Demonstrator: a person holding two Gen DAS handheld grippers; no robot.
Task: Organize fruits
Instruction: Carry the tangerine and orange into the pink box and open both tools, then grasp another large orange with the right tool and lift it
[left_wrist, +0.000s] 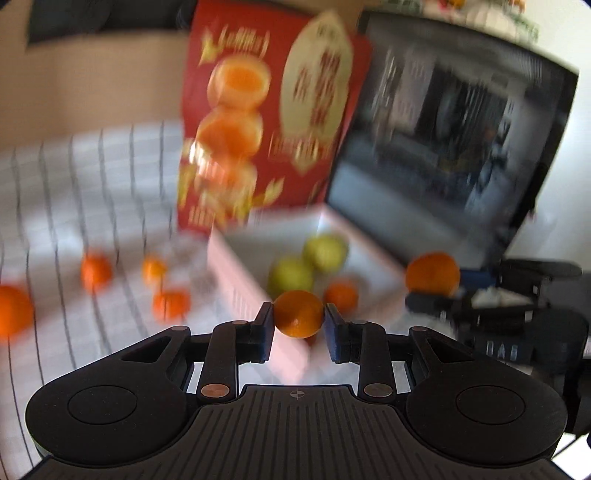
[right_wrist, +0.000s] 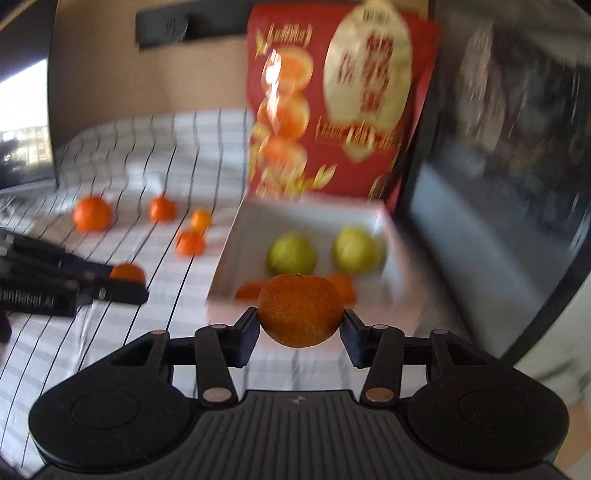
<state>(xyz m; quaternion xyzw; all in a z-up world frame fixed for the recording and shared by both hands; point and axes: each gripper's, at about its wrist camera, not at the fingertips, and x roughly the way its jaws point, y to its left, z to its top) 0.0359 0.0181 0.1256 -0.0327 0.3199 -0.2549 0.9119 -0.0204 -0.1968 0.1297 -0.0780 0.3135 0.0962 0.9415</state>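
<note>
My left gripper (left_wrist: 298, 321) is shut on a small orange (left_wrist: 298, 314), held above the near corner of a white box (left_wrist: 236, 273). My right gripper (right_wrist: 300, 321) is shut on a larger orange (right_wrist: 300, 310), held just before the same box's (right_wrist: 229, 254) near wall. In the box lie two green-yellow fruits (right_wrist: 291, 254) (right_wrist: 356, 249) and small oranges (right_wrist: 341, 286). Several loose oranges (right_wrist: 92, 213) lie on the striped cloth (right_wrist: 147, 155) to the left. The right gripper with its orange (left_wrist: 433, 274) shows in the left wrist view; the left gripper (right_wrist: 122, 286) shows in the right wrist view.
A red lid printed with oranges (right_wrist: 332, 99) stands upright behind the box. A dark monitor (left_wrist: 461, 155) stands to the right. A beige wall (right_wrist: 147, 66) lies behind the cloth. Both views are motion-blurred.
</note>
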